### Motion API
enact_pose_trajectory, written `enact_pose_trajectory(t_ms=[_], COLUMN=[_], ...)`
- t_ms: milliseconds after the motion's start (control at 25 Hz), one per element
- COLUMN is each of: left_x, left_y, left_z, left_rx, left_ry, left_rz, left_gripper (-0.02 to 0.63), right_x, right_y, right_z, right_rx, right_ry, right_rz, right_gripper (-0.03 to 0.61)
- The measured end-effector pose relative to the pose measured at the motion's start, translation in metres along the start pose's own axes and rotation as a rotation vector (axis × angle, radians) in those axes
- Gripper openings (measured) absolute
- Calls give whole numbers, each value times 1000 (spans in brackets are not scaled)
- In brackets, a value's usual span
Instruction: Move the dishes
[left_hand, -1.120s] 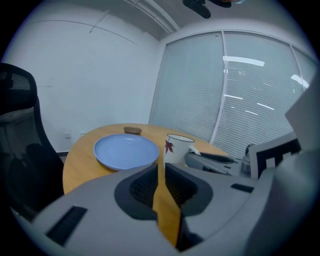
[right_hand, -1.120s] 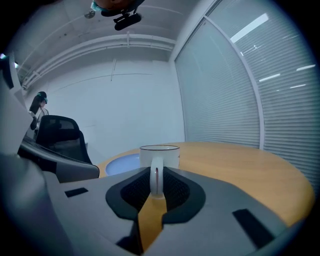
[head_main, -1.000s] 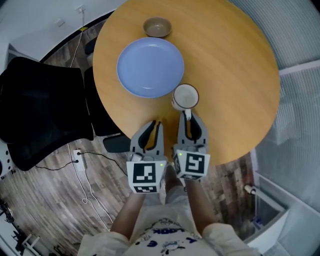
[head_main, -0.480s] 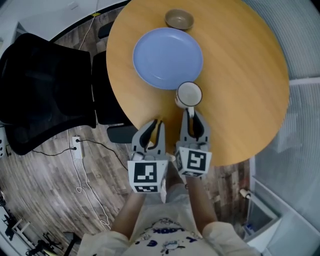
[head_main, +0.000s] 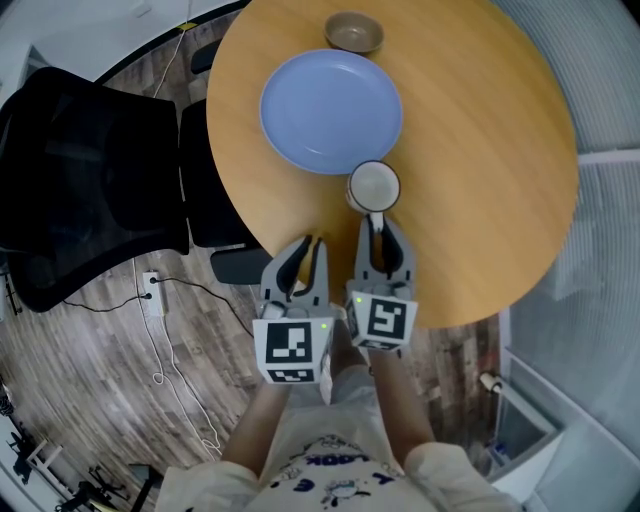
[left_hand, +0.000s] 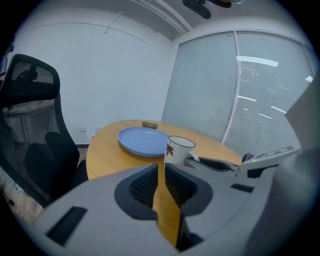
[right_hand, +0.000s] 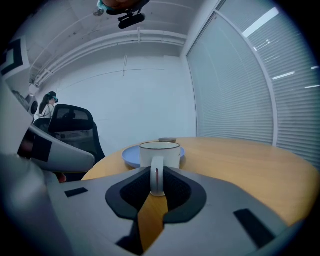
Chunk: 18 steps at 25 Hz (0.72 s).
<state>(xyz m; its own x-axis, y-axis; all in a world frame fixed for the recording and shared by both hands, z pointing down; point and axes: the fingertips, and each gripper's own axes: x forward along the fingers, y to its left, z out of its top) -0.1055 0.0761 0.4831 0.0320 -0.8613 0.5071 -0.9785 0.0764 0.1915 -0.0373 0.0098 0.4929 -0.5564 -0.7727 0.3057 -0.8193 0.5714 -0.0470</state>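
A white mug (head_main: 373, 185) with a red leaf print (left_hand: 179, 150) is near the front of the round wooden table (head_main: 480, 150), beside the front right rim of a blue plate (head_main: 330, 110). My right gripper (head_main: 377, 222) is shut on the mug's handle (right_hand: 156, 176), which points back at me. The jaws hide the mug's base, so I cannot see whether it rests on the table. My left gripper (head_main: 306, 243) hangs beside it over the table's front edge, shut with nothing in it (left_hand: 161, 165). A small brown bowl (head_main: 354, 32) stands just behind the plate.
A black office chair (head_main: 90, 180) stands close to the table's left side. Cables (head_main: 165, 330) trail over the wood floor below it. Window blinds (left_hand: 250, 90) run along the right of the room.
Both grippers have sunk a little toward the table, and the mug went with the right one. The head view has shifted, so the table now sits further right.
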Motion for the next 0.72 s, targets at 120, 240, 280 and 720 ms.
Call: enact_pose_trajectory(t_ms=[120, 240, 280, 720], left_x=[1, 0, -1, -24], left_y=[-1, -3, -4, -12], left_z=[5, 14, 17, 100], left_rx=[4, 13, 16, 64], left_ry=[-11, -28, -35, -199], left_rz=[-1, -5, -6, -11], left_gripper=[44, 44, 44, 44], right_x=[0, -5, -7, -36], right_y=[4, 6, 5, -12], right_z=[-5, -5, -2, 105], right_rx=[11, 23, 28, 21], right_ry=[20, 25, 21, -120], right_rz=[24, 41, 39, -17], right_gripper=[52, 68, 89, 113])
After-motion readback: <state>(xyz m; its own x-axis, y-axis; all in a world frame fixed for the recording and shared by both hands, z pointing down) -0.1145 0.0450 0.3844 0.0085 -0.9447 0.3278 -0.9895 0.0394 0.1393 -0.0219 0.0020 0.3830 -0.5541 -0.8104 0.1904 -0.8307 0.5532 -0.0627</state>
